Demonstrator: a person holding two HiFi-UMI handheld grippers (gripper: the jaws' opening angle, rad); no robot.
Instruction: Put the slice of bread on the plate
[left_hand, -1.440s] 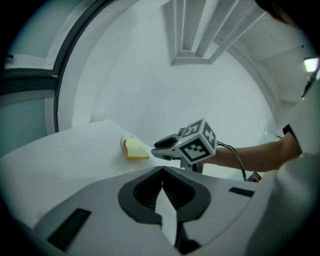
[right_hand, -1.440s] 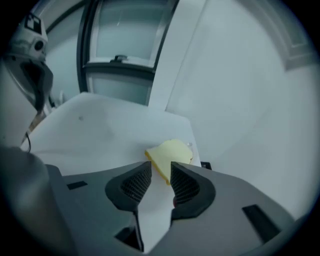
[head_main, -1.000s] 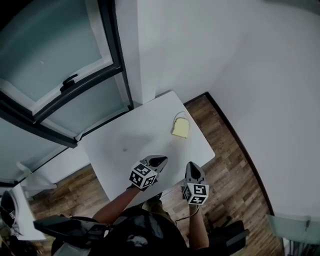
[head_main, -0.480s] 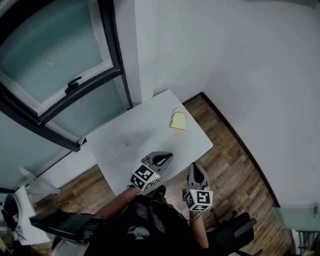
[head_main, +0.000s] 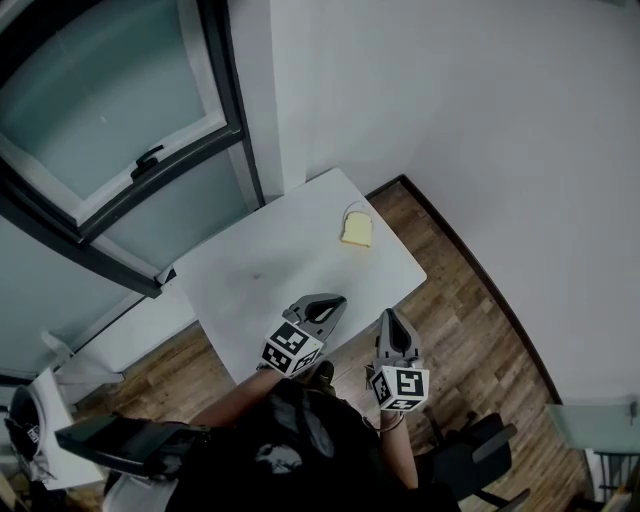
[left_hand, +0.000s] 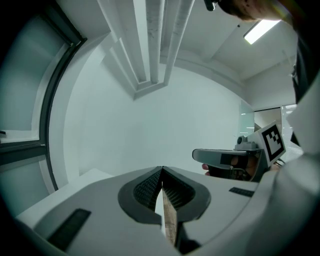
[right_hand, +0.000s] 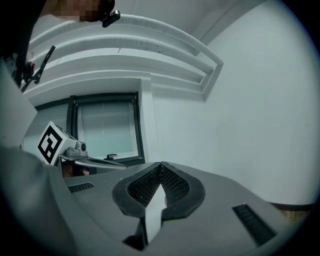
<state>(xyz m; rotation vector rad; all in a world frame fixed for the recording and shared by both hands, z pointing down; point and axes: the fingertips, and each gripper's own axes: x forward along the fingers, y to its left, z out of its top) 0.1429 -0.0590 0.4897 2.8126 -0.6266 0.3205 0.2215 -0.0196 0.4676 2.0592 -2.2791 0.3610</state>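
Note:
A yellow slice of bread (head_main: 356, 230) lies near the far right corner of the white table (head_main: 290, 260). A thin pale arc curves round its far side; I cannot tell whether that is a plate's rim. My left gripper (head_main: 336, 300) hovers at the table's near edge, jaws shut with nothing between them, tips meeting in the left gripper view (left_hand: 162, 169). My right gripper (head_main: 388, 316) hangs beside it, just off the near edge over the floor, also shut and holding nothing (right_hand: 161, 164). Both are well short of the bread and point at the wall.
A black-framed window (head_main: 150, 160) with a handle stands behind the table on the left, and a white wall (head_main: 480, 120) runs along the far and right sides. Wooden floor (head_main: 470, 330) surrounds the table. A dark chair (head_main: 470, 465) sits at bottom right.
Both grippers have lifted and drawn back from over the table toward its near edge. The bread has stayed in place.

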